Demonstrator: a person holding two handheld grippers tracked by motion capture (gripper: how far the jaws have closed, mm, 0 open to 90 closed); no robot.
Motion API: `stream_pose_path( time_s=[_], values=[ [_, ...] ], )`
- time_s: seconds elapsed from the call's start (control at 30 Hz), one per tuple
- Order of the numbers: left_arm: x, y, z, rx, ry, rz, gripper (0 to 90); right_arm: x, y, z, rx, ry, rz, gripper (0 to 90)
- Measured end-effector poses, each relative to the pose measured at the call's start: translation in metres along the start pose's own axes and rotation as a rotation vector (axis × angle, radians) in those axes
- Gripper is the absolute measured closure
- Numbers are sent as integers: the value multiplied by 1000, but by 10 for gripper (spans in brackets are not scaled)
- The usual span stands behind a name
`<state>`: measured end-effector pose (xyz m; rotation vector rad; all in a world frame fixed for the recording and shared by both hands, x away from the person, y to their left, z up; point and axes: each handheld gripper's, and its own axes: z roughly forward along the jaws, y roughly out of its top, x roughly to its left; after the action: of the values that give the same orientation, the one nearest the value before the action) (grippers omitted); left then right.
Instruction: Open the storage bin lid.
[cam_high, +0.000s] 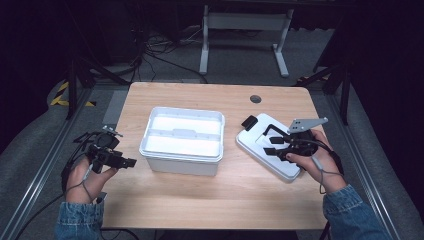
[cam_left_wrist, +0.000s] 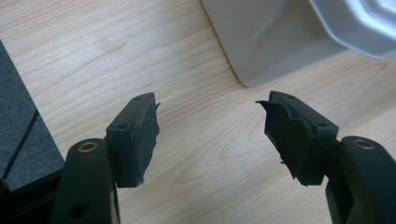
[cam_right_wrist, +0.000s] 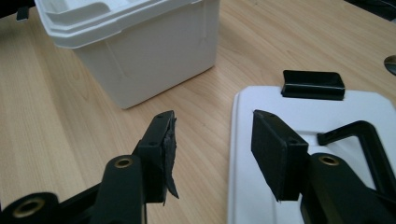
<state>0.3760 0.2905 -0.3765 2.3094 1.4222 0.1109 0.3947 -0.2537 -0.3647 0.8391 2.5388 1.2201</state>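
A flat white lid (cam_high: 270, 150) with a black latch (cam_high: 248, 122) and black handle (cam_high: 272, 131) lies near the table's (cam_high: 210, 200) right edge, beside the open white box (cam_high: 182, 139). Over it the right gripper (cam_high: 274, 142) gapes empty; the left gripper (cam_high: 129, 162), also open and empty, sits at the left edge

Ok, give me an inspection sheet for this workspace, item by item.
Surface: wooden table, round hole at far edge.
Job's things: open white box at centre; white lid with black handle and latch lying flat to its right.
Clutter: nothing seen.
Grippers: left hand-held gripper open, empty, beside the box; right hand-held gripper open, empty, over the lid's edge.
Cables: loose wires on floor behind table.
Surroundings: grey carpet, white desk frame.
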Motion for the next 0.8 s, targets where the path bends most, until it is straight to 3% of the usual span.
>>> stream_pose_path(
  time_s=[0.3,0.6,0.8],
  values=[
    [-3,4,4,6,2,15,351,30,-23,4,-17,21,16,512],
    [-3,4,4,8,5,14,349,44,-33,4,11,34,8,500],
    [-4,1,4,6,16,8,338,51,-43,16,34,61,-14,497]
  ],
)
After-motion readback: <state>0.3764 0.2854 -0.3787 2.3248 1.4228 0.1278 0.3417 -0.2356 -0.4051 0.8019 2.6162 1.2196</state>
